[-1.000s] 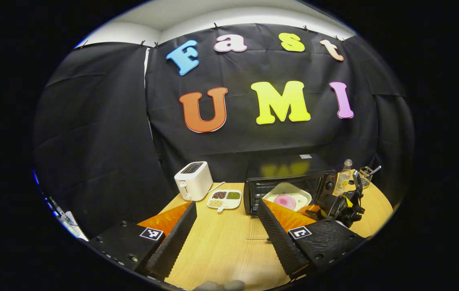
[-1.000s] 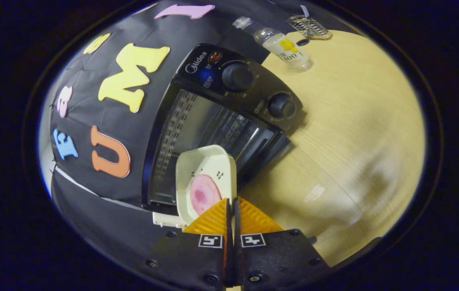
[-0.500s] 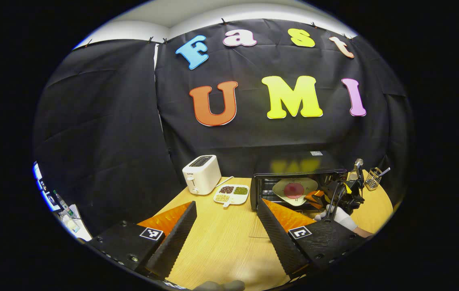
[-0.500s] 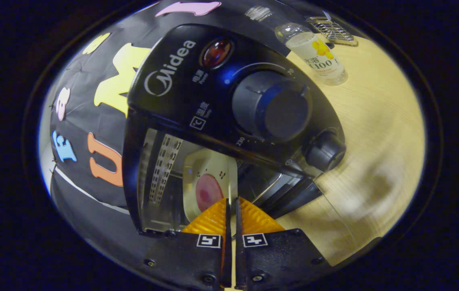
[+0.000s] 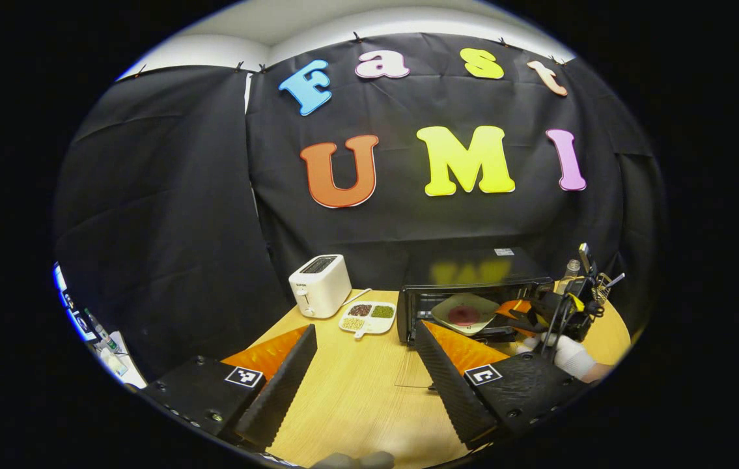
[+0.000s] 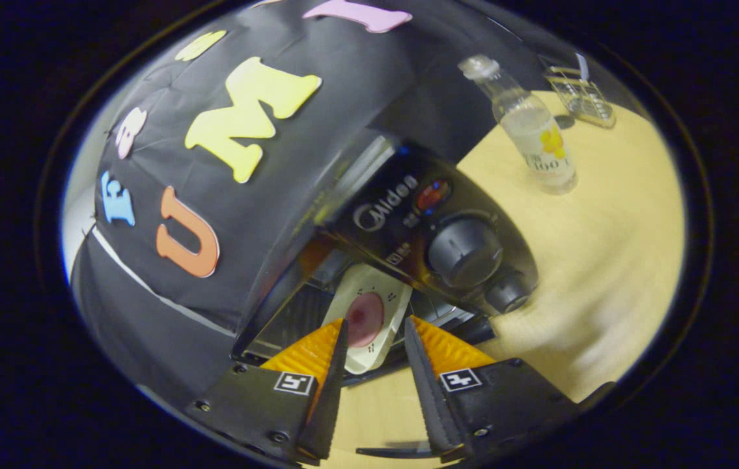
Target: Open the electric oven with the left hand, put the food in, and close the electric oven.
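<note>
Plate (image 6: 369, 319) with the pink food (image 6: 364, 318) sits inside the electric oven (image 6: 408, 221), on the rack, tilted a bit in the right gripper view. Oven door (image 5: 418, 374) is down flat on the table (image 5: 356, 391), so opening and loading look done; closing is what's left. Right hand-held gripper (image 6: 372, 339) has its fingers apart, either side of the plate's near edge, not clamped on it. Left hand-held gripper (image 5: 366, 352) is wide apart, holding nothing, well back from the oven front. Toaster (image 5: 319, 285), divided snack dish (image 5: 366, 318) and bottle (image 6: 534, 130) are off to the sides.
</note>
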Motion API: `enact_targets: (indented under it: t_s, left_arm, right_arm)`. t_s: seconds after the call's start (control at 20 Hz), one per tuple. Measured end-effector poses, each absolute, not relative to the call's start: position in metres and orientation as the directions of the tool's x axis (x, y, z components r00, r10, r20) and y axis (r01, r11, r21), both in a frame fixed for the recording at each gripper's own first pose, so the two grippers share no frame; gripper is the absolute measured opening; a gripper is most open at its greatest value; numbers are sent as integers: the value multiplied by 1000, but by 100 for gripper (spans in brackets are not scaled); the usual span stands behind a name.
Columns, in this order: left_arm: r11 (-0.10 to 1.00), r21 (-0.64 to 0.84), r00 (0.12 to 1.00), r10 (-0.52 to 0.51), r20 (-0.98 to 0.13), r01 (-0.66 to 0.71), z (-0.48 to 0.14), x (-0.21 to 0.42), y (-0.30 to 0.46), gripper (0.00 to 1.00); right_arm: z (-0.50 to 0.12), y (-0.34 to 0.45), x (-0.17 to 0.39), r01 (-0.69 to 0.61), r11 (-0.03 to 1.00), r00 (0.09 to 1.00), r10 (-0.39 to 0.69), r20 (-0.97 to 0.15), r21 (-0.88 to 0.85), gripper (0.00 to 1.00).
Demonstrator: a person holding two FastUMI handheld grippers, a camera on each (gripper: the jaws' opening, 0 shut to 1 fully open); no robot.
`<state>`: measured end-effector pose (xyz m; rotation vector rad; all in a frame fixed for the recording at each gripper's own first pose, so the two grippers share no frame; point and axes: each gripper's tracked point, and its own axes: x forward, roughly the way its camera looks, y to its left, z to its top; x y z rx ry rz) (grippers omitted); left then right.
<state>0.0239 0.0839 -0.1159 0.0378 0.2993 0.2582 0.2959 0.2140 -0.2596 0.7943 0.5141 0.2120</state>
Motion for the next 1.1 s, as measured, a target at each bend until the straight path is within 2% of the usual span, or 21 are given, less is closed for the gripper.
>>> enact_targets:
  t_s: [0.1, 0.15, 0.25, 0.4, 0.45, 0.5, 0.6, 0.65, 0.7, 0.75, 0.8, 0.85, 0.9, 1.1]
  left_arm:
    - [970, 66, 930, 245, -274, -236, -110, 23, 85, 97]
    - [969, 60, 931, 245, -270, -238, -109, 21, 87, 97]
    - [974, 34, 934, 225, -276, -224, -109, 16, 85, 97]
    - [982, 27, 949, 188, -255, -187, -103, 10, 85, 96]
    - [986, 22, 954, 168, -247, -168, -103, 9, 83, 97]
    - [989, 17, 960, 148, -237, -148, -103, 7, 80, 96]
    - [994, 18, 969, 113, -218, -112, -106, 2, 77, 97]
    - [996, 15, 973, 90, -213, -89, -110, 0, 72, 97]
    - [998, 9, 975, 68, -211, -68, -115, -1, 68, 97]
    - [999, 3, 976, 43, -213, -43, -122, -3, 62, 97]
    - [1000, 4, 975, 27, -219, -27, -129, -4, 57, 97]
    - [1000, 6, 972, 10, -233, -9, -138, -5, 53, 96]
    - [1000, 4, 969, -5, -245, 6, -147, -6, 47, 96]
    - [998, -12, 952, -60, -301, 59, -182, -5, 20, 97]
  right_arm:
    - [-237, 201, 271, -57, 743, 862, 374, -343, 667, 65]
    - [-224, 198, 258, -87, 777, 863, 372, -343, 623, 79]
    - [-199, 179, 236, -122, 834, 884, 338, -322, 539, 95]
    - [-165, 153, 197, -149, 904, 912, 282, -298, 400, 95]
    - [-155, 146, 183, -155, 923, 918, 266, -293, 352, 100]
    - [-147, 140, 169, -153, 943, 924, 243, -294, 297, 95]
    - [-132, 124, 143, -149, 973, 945, 193, -262, 179, 95]
    - [-122, 116, 129, -145, 982, 954, 171, -246, 118, 100]
    - [-116, 110, 115, -136, 988, 960, 148, -237, 69, 95]
    - [-112, 106, 101, -124, 992, 965, 128, -228, 31, 95]
    - [-108, 100, 91, -110, 994, 969, 109, -221, 6, 100]
    - [-107, 92, 81, -88, 996, 972, 84, -218, -11, 96]
    - [-106, 86, 71, -71, 997, 974, 66, -219, -16, 100]
    - [-105, 57, 45, -14, 1000, 972, 10, -233, -18, 100]
